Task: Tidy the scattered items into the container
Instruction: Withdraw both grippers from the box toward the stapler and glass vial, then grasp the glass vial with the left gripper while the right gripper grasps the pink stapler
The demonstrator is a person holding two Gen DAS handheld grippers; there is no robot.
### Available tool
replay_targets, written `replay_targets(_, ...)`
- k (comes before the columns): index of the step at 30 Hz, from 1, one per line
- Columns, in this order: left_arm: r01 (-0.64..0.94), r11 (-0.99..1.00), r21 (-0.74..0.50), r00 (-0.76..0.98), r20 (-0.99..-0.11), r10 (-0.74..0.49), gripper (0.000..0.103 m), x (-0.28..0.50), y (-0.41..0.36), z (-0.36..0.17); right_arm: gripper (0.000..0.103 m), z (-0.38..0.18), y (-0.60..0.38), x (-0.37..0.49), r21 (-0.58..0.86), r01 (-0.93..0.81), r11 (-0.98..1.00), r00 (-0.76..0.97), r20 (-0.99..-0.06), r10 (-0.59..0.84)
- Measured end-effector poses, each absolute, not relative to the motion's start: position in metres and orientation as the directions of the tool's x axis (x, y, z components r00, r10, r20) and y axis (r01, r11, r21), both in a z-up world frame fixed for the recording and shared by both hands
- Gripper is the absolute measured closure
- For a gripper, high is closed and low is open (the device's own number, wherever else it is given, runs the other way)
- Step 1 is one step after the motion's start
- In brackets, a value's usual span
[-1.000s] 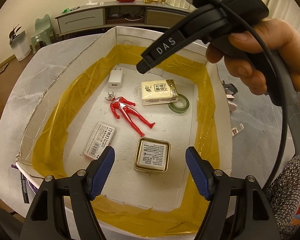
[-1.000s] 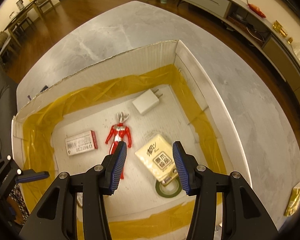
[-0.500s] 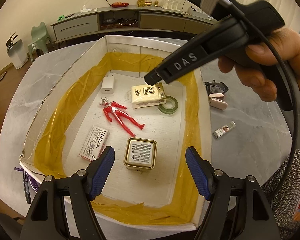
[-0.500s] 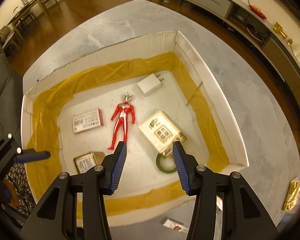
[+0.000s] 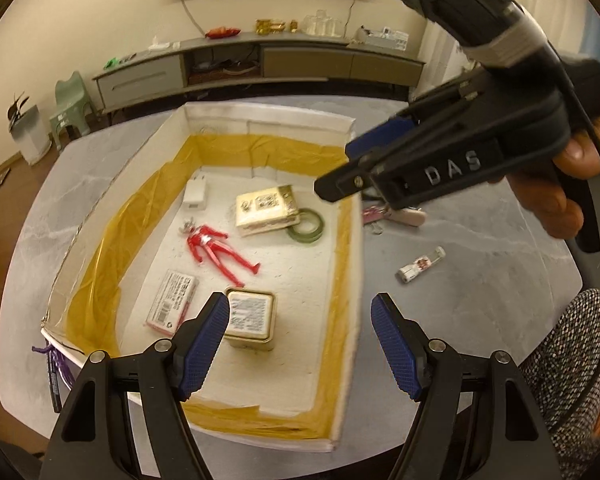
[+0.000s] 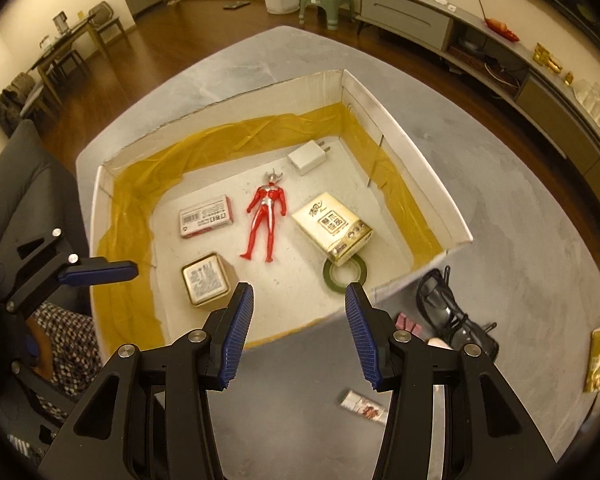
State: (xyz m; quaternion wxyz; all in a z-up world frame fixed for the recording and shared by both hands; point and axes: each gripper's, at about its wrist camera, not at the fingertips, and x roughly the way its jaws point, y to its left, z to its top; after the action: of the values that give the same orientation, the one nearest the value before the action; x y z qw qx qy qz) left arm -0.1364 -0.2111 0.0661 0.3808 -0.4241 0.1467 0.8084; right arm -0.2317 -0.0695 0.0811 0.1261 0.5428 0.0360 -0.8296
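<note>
Grey marble-patterned table (image 6: 480, 184) fills both views, carrying a white cardboard box (image 6: 416, 160) lined with yellow tape that already holds a red figure, a tissue pack, a tin, a charger, a small carton and a green tape roll; several items remain outside it on the box's right side, which I judge to be the next targets; black glasses (image 6: 446, 308) lie just beside the box's near right corner, long axis running away from the wall; a small printed tube (image 6: 362, 404) lies nearer, pointing slantwise across the table; both sit just ahead and slightly right of the right hand-held gripper (image 6: 300, 336), jaws spread and empty; the left hand-held gripper (image 5: 300, 344), also spread and empty, hovers over the box, farther from them.
</note>
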Motion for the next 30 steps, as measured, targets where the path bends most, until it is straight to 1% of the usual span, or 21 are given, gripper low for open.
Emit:
replay_targets(6,-0.788,-0.610,-0.084,-0.354,-0.748,0.561,0.029,-0.107,-0.193,0.081,0.052,0.092,-0.048,-0.193,0.165,0.241,-0.956,-0.432,-0.864,-0.258)
replay_targets(8,-0.814,-0.575,-0.084,-0.337,-0.738,0.585,0.029,-0.096,-0.183,0.084,0.052,0.094,-0.041,-0.179,0.162,0.245,-0.956,-0.457,-0.850,-0.261)
replay_targets(11,-0.852,-0.519,-0.068,-0.311,-0.731,0.607,0.029,-0.080,-0.161,0.083,0.052,0.089,-0.028,-0.158,0.121,0.237,-0.964,-0.496,-0.838,-0.228)
replay_targets(18,-0.885,-0.461,-0.062,-0.263,-0.751,0.606,0.029,-0.067,-0.116,0.060,0.052,0.047,0.018,-0.138,0.108,0.146,-0.983,-0.517,-0.839,-0.169)
replay_targets(24,-0.884,-0.457,-0.099,-0.220,-0.775,0.592,0.029,-0.075,-0.086,0.034,0.052,0.001,0.062,-0.147,0.070,0.040,-0.997,-0.526,-0.847,-0.081)
replay_targets(27,-0.886,-0.448,-0.118,-0.195,-0.783,0.591,0.029,-0.078,-0.075,0.024,0.050,-0.019,0.076,-0.155,0.065,0.025,-0.998,-0.528,-0.847,-0.068)
replay_targets(30,-0.887,-0.441,-0.139,-0.171,-0.788,0.592,0.029,-0.081,-0.068,0.011,0.047,-0.033,0.083,-0.162,0.041,0.049,-0.998,-0.531,-0.845,-0.061)
